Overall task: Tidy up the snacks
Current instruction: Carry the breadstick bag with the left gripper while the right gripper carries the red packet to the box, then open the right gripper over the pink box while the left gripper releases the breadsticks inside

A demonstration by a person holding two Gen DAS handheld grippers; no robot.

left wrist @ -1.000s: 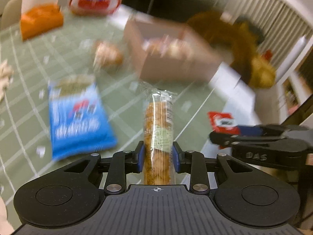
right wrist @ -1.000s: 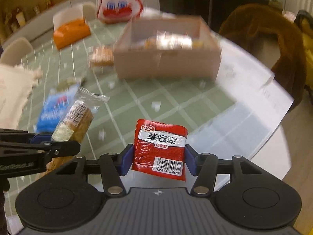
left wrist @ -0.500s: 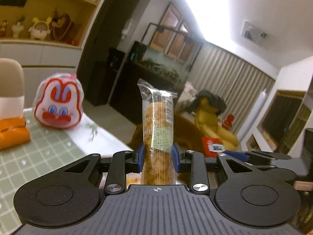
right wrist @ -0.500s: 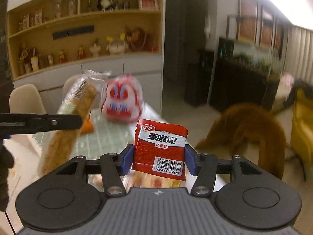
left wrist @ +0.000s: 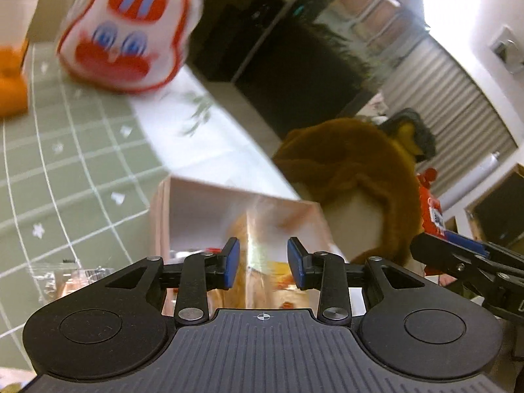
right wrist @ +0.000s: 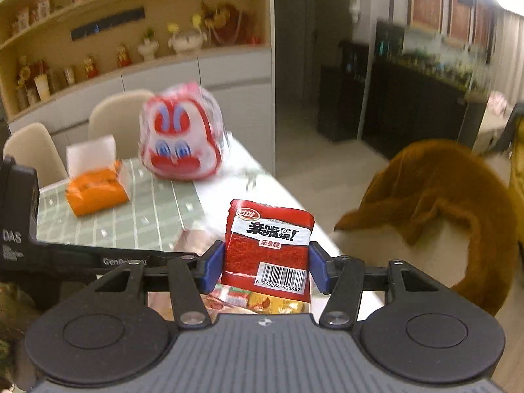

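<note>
Your left gripper (left wrist: 263,263) is spread and holds nothing; it hangs over the open cardboard box (left wrist: 209,203), where a long snack (left wrist: 253,245) shows only as a blur. Your right gripper (right wrist: 265,267) pinches the red packet (right wrist: 267,245) above the same box. The step in hand seems to be dropping snacks inside. Next, bring the red packet over the opening and release it. The box content is smeared, and its near wall is hidden behind the gripper.
</note>
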